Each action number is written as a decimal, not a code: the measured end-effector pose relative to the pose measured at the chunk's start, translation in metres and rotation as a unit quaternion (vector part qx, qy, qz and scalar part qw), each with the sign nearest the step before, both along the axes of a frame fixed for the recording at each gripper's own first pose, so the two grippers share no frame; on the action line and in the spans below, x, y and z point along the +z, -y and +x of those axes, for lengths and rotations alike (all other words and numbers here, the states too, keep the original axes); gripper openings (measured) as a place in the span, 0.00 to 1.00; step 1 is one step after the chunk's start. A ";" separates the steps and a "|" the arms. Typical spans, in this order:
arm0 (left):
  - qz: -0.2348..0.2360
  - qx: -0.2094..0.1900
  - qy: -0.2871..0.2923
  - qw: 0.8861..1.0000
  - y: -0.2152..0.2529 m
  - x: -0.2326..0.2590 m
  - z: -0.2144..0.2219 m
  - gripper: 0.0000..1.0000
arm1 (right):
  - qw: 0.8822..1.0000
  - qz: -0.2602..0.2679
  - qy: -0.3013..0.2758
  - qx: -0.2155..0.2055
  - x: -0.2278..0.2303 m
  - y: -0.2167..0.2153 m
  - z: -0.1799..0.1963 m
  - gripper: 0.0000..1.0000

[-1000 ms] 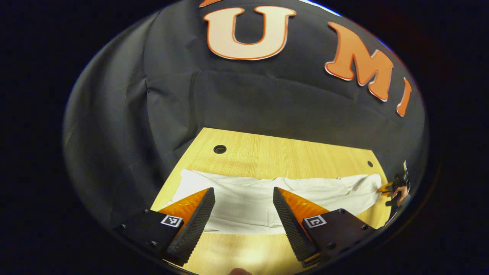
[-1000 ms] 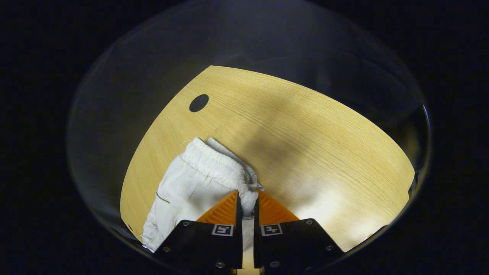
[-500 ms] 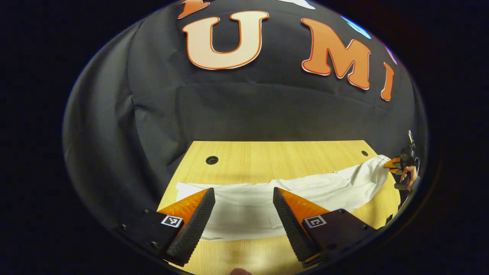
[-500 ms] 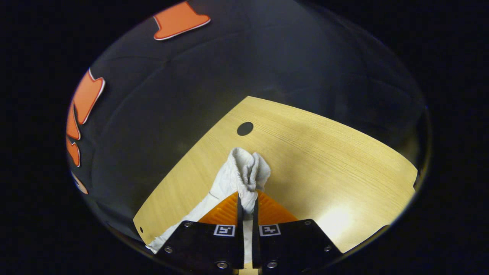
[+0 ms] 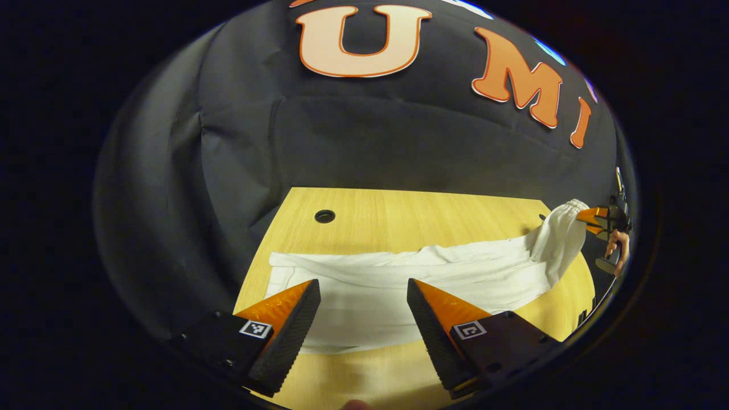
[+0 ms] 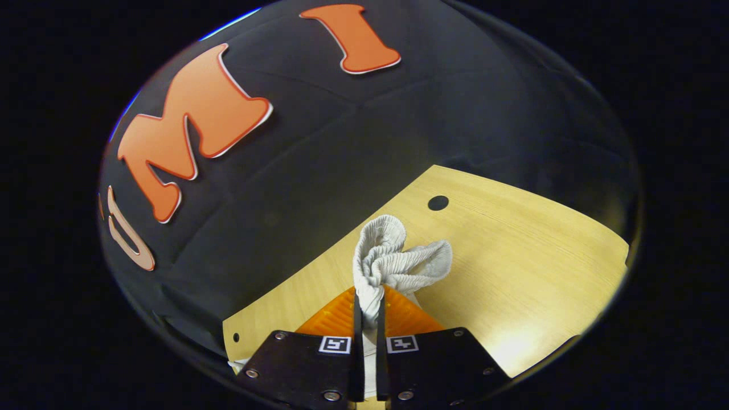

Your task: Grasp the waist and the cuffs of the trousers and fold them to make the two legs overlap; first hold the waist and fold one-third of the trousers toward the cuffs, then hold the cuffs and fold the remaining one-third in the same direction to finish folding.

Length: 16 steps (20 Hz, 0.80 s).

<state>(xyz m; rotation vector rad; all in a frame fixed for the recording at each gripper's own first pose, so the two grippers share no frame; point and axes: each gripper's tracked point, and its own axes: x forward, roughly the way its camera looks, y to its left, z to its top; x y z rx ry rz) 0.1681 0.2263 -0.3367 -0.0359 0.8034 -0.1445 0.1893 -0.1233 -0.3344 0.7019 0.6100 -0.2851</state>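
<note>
Lying stretched across the table [image 5: 398,210], the trousers [image 5: 398,285] rise at your right gripper [image 6: 367,310], clenched on the waist [image 6: 393,262] to start a fold; your left gripper [image 5: 363,307] hangs released above the cuffs.

A pale wood-grain counter [image 5: 398,216] is lying ahead of the tongs, with a round hole [image 5: 324,216] near its far corner, black cloth wall [image 5: 398,142] hanging behind.

no readable text or numbers, small square coded markers on the gripper bodies, no words
</note>
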 end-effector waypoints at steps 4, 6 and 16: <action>-0.016 0.021 -0.033 0.999 -0.028 -0.025 -0.008 1.00 | 0.999 -0.001 0.024 0.043 -0.003 -0.004 0.002 0.08; -0.031 0.039 -0.054 0.997 -0.045 -0.043 -0.015 1.00 | 0.996 -0.016 0.028 0.077 -0.006 -0.002 0.002 0.08; -0.167 0.163 -0.157 0.960 -0.108 -0.125 -0.052 0.99 | 0.976 -0.045 -0.031 0.210 0.031 0.027 0.000 0.33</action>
